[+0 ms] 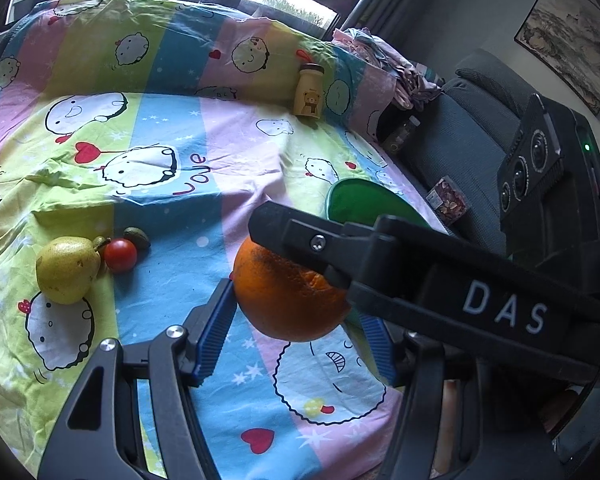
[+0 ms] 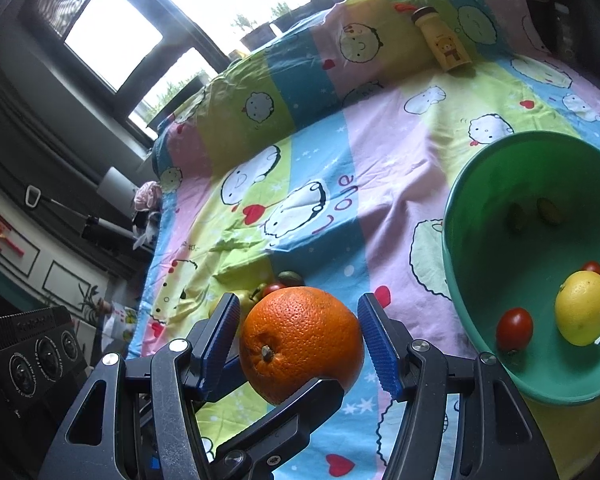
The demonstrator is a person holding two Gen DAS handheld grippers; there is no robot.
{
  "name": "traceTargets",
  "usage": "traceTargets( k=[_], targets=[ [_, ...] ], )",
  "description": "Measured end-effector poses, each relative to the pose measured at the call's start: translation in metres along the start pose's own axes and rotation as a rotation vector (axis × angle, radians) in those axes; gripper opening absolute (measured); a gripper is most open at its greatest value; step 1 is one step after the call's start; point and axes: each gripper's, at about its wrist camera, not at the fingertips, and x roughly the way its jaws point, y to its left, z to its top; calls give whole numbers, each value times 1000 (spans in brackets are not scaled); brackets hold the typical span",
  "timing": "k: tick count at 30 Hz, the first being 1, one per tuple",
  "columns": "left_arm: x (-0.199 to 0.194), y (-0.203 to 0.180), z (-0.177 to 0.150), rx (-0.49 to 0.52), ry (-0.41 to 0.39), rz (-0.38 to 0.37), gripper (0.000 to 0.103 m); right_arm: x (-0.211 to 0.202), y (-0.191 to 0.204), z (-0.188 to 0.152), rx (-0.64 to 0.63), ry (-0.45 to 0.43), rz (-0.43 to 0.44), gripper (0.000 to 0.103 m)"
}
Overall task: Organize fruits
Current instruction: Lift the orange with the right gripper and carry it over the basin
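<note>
An orange (image 1: pixel 288 300) (image 2: pixel 302 340) is held above the cartoon bedsheet between both grippers. My left gripper (image 1: pixel 296 328) has its blue pads against the orange's sides. My right gripper (image 2: pixel 298 328) also has its blue pads on the orange, crossing over the left one. A green bowl (image 2: pixel 460 240) (image 1: pixel 364 204) stands to the right and holds a lemon (image 2: pixel 584 308), two cherry tomatoes (image 2: pixel 514 328) and small dark green fruits (image 2: pixel 548 210). A pear (image 1: pixel 66 270), a cherry tomato (image 1: pixel 120 255) and a small green fruit (image 1: pixel 137 236) lie on the sheet at the left.
A yellow bear bottle (image 1: pixel 308 90) (image 2: pixel 444 42) stands at the far side of the bed. A grey sofa (image 1: pixel 460 128) with a small packet (image 1: pixel 448 200) is to the right. Crumpled clothes (image 1: pixel 388 64) lie at the far corner. Windows are behind the bed.
</note>
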Motion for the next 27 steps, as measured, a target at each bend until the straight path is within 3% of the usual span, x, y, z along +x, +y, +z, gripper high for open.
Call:
traceTargets(
  k=[27],
  targets=[
    [18, -47, 16, 136, -38, -86, 60, -46, -33, 12, 80, -153, -39, 64]
  ],
)
